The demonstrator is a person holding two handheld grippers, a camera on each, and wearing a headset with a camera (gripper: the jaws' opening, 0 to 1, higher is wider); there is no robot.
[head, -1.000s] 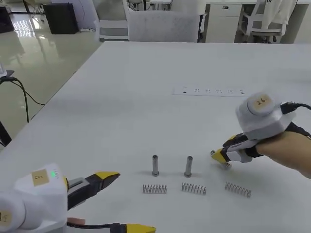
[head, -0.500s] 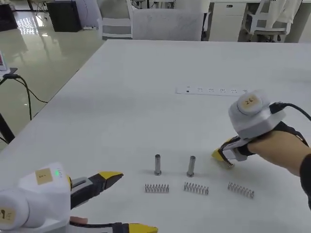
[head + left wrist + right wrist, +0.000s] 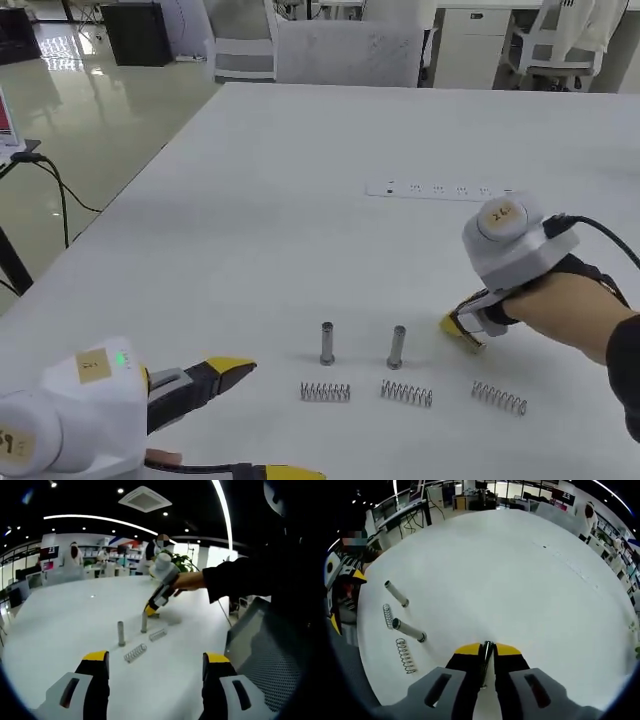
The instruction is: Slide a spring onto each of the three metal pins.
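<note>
clamps third pin [image 3: 485,664] tight in right gripper [image 3: 462,330], right of centre; tips more upright than a second ago, barely shifts. leaves left gripper [image 3: 155,656] wide apart, empty, lower left. springs [image 3: 406,394] unthreaded, probably standing pin first.

Three springs [image 3: 407,393] lie in a row before two upright pins [image 3: 327,343].

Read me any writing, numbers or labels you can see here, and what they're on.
Round sticker on the right gripper: dark marks, too blurred to read.
Tan sticker on the left gripper: marks too small to read.
Power strip: no readable label.
So no text can be quoted.
</note>
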